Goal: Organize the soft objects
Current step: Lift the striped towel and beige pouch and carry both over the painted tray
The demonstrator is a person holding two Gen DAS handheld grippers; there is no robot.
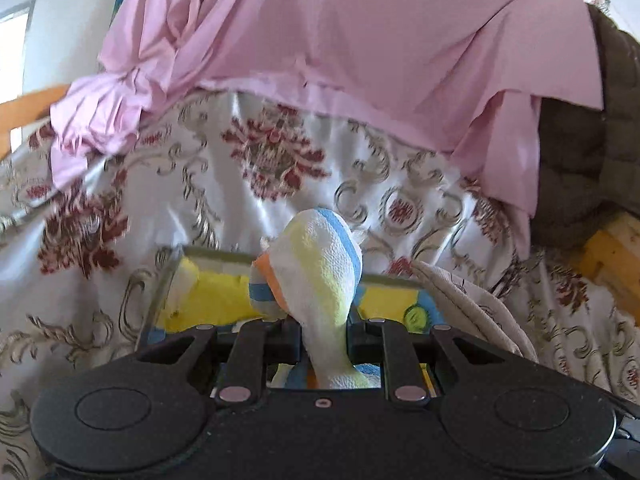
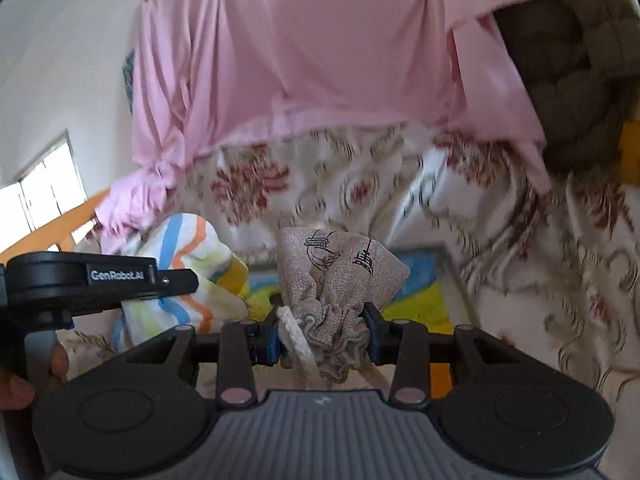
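The striped sock [image 1: 316, 272] pinched in the left gripper [image 1: 324, 332] and the burlap pouch [image 2: 340, 276] clamped in the right gripper [image 2: 326, 332] hang above the colourful tray [image 2: 420, 292], ready, I judge, for lowering and release.

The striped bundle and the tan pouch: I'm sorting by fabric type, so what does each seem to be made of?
The striped bundle looks like terry or crinkled cotton towelling: a matte, nubbly surface with pastel stripes. The tan pouch looks like coarse burlap or linen: an open visible weave, a dull finish, black printed marks and a gathered neck beside a pale cord, probably cotton rope.
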